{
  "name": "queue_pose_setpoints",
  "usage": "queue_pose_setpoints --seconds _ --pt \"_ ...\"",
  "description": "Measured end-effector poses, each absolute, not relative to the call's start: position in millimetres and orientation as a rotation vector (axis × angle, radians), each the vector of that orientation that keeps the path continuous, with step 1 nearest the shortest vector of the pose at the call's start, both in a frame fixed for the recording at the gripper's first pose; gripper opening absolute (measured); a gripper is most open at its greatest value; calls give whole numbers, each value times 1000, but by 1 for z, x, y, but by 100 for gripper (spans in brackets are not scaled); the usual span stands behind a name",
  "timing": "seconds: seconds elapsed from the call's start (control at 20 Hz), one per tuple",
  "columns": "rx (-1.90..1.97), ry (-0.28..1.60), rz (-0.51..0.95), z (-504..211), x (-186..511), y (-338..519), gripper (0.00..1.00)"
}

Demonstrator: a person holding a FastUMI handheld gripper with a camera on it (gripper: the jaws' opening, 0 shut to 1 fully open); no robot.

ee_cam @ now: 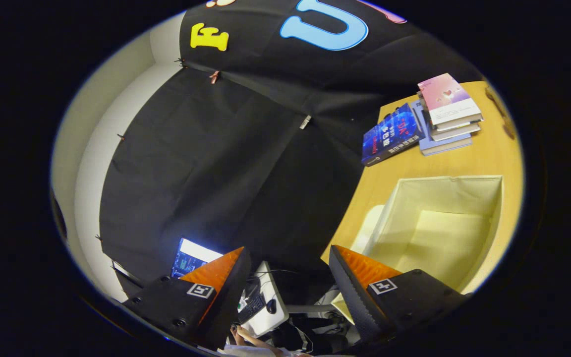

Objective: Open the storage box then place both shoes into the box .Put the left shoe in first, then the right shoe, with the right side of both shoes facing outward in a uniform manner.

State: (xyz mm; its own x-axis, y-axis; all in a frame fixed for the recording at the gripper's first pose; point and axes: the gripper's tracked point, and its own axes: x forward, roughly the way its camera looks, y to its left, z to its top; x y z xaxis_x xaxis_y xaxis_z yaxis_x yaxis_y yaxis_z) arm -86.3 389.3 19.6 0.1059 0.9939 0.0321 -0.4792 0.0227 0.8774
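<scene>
The storage box (439, 225) is a cream fabric box standing open on a wooden table (484, 158), just ahead of and beyond my right finger. Its inside looks bare, with pale walls and a flat floor. My gripper (288, 265) is open, held tilted, with a wide gap and nothing between the fingers. It hangs off the table's left edge, beside the box rather than over it.
A stack of books (446, 114) lies on the table beyond the box, with a dark blue book (389, 135) leaning against it. Past the table edge, below the fingers, are a desk with a lit screen (191, 258), a keyboard (253, 307) and a person's hand (243, 337).
</scene>
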Motion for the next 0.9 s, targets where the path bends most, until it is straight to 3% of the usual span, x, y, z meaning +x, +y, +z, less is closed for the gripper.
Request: queue_pose_setpoints --seconds 0.45,0.9 --pt "789 826 1058 -50 -53 299 97" --pt "659 907 655 -175 9 170 97"
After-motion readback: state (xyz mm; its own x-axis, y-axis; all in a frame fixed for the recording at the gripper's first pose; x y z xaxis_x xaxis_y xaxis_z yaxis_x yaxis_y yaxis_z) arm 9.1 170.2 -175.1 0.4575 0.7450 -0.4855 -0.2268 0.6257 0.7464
